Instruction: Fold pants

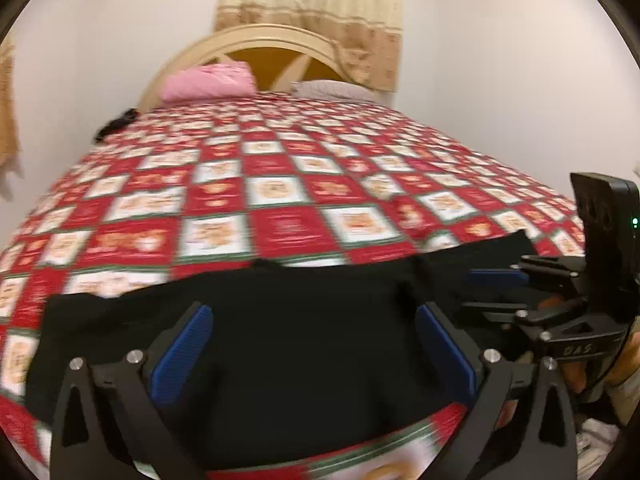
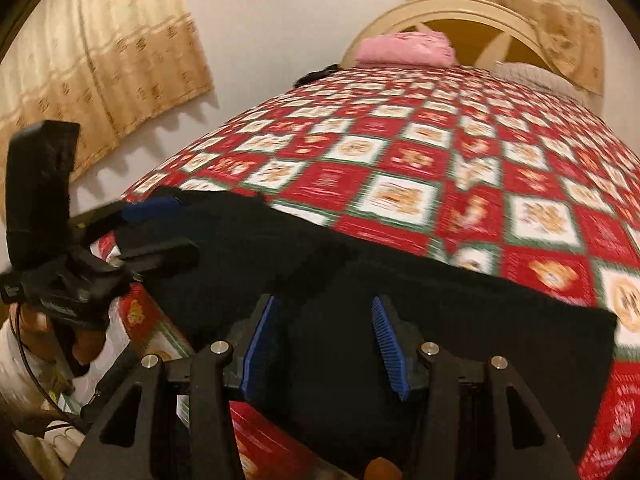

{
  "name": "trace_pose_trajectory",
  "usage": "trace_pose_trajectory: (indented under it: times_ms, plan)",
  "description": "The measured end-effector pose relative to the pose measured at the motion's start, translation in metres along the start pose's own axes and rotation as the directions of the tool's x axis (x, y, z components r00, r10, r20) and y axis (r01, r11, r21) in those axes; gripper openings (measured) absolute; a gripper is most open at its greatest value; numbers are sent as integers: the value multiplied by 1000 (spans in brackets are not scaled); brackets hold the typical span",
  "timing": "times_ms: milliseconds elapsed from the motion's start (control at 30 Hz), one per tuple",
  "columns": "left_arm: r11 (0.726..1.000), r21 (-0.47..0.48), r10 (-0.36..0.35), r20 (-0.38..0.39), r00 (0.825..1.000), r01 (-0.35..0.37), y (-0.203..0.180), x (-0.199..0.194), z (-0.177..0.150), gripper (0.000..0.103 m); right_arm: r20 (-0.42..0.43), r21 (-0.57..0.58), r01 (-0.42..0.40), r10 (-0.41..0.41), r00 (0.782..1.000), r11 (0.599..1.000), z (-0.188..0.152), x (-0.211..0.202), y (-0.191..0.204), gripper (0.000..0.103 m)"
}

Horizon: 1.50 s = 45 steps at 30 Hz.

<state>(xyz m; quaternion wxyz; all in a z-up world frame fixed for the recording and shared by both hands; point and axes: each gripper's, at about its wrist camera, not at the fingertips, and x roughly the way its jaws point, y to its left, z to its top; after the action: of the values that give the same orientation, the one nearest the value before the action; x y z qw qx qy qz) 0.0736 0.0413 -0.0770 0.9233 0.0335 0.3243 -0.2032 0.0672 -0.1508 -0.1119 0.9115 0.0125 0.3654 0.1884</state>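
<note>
Black pants (image 1: 280,340) lie spread across the near edge of the bed, also seen in the right wrist view (image 2: 400,312). My left gripper (image 1: 312,312) is open, its blue pads (image 1: 188,352) wide apart just above the pants' middle. My right gripper (image 2: 320,304) is open over the pants too, its blue pads (image 2: 388,344) apart. The right gripper also shows in the left wrist view (image 1: 496,292) at the pants' right end. The left gripper shows in the right wrist view (image 2: 160,228) at the pants' left end. Both views are motion-blurred.
The bed (image 1: 280,184) has a red, white and green checkered cover. A pink pillow (image 1: 208,82) and a pale pillow (image 1: 336,90) lie by the cream headboard (image 1: 256,40). A dark item (image 1: 116,122) sits at the bed's far left edge. Beige curtains (image 2: 100,60) hang on the walls.
</note>
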Motion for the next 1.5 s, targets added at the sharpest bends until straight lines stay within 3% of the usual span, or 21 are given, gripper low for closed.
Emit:
trace_pose_trajectory:
  times_ms: [100, 200, 333, 433, 567, 700, 833, 1067, 1100, 1133, 1167, 1200, 1300, 1367, 1467, 1500]
  plan:
    - [993, -29, 118, -36, 992, -119, 41, -2, -9, 103, -34, -60, -23, 21, 999, 998, 3, 20, 21, 52]
    - [975, -67, 209, -62, 976, -213, 78, -8, -19, 103, -90, -99, 6, -15, 996, 995, -1, 41, 30, 52]
    - [933, -124, 329, -91, 940, -338, 126, -19, -32, 103, -96, -136, 29, -42, 994, 990, -7, 49, 37, 61]
    - [901, -162, 387, -116, 915, -402, 156, -27, -41, 103, -93, -151, 44, -59, 994, 988, -6, 43, 40, 62]
    - [885, -221, 385, -144, 912, -409, 187, -33, -55, 103, -35, -127, 25, -30, 999, 992, -2, 18, 39, 62]
    - [882, -303, 326, -163, 931, -362, 205, -24, -64, 103, -17, -123, 42, -44, 999, 992, -1, 9, 36, 62]
    - [883, -373, 243, -155, 958, -284, 208, -17, -68, 85, -18, -94, 26, -28, 999, 995, -4, 12, 33, 62]
    - [889, -352, 256, -147, 955, -292, 207, -9, -64, 85, -21, -97, 6, -8, 1000, 995, -8, 16, 36, 62]
    - [892, -348, 251, -148, 957, -288, 207, -9, -63, 78, -19, -99, 5, -7, 1000, 995, -9, 16, 37, 62]
    - [901, -341, 233, -145, 962, -270, 203, -10, -62, 63, -17, -100, 5, -7, 1000, 995, -9, 16, 38, 62]
    - [911, -336, 202, -142, 969, -239, 199, -11, -61, 54, -16, -101, 7, -8, 1000, 995, -9, 16, 38, 62]
    - [914, -326, 202, -147, 968, -240, 195, -11, -59, 50, -14, -101, 8, -9, 1000, 995, -10, 15, 38, 62]
    - [917, -297, 229, -152, 962, -265, 192, -10, -59, 54, -7, -88, 2, -3, 1000, 996, -10, 14, 35, 62]
    - [898, -364, 208, -141, 968, -246, 203, -9, -63, 62, -7, -83, -4, 3, 1000, 997, -11, 16, 35, 62]
    - [906, -349, 204, -134, 970, -239, 201, -5, -62, 62, -9, -91, -3, 2, 1000, 996, -12, 16, 38, 62]
    - [913, -332, 204, -133, 970, -238, 198, -5, -62, 56, -7, -94, -6, 5, 1000, 996, -12, 15, 39, 62]
